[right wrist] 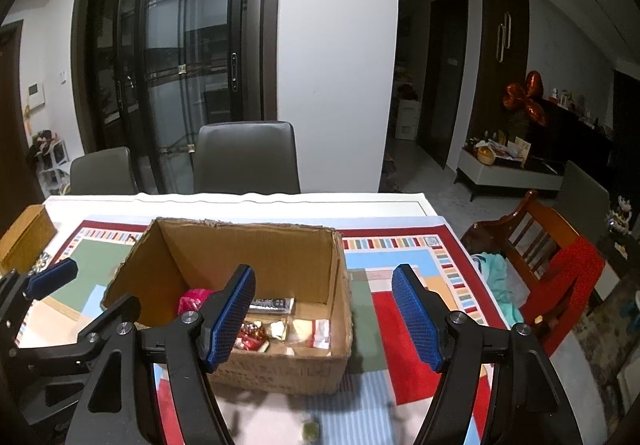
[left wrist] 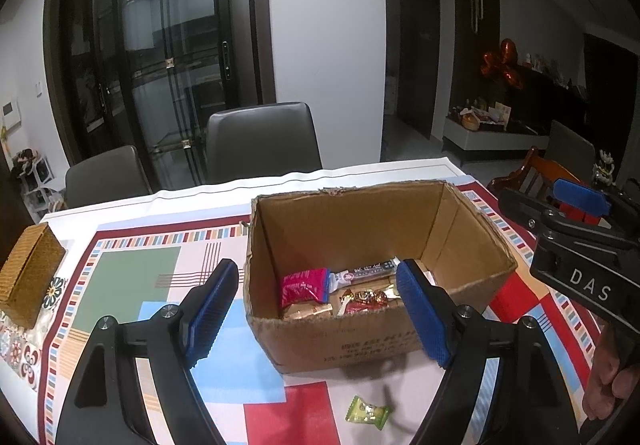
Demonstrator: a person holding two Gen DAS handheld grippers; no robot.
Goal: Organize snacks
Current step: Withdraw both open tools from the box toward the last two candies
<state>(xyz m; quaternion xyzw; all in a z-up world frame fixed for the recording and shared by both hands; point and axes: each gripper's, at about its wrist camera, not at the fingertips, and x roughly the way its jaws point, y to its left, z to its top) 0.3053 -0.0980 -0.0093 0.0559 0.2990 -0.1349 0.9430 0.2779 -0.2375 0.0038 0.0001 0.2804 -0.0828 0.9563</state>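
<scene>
Corrugated cardboard box [left wrist: 372, 341] holds crinkly wrapped snacks [left wrist: 304, 287] – both ribbed-padded hand-held grippers [left wrist: 316, 313] [right wrist: 332, 321] gape, grasping nothing

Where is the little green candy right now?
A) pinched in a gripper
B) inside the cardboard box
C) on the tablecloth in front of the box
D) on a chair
C: the green candy lies on the tablecloth, on the near side of the cardboard box, apart from it, with no gripper touching it.
</scene>
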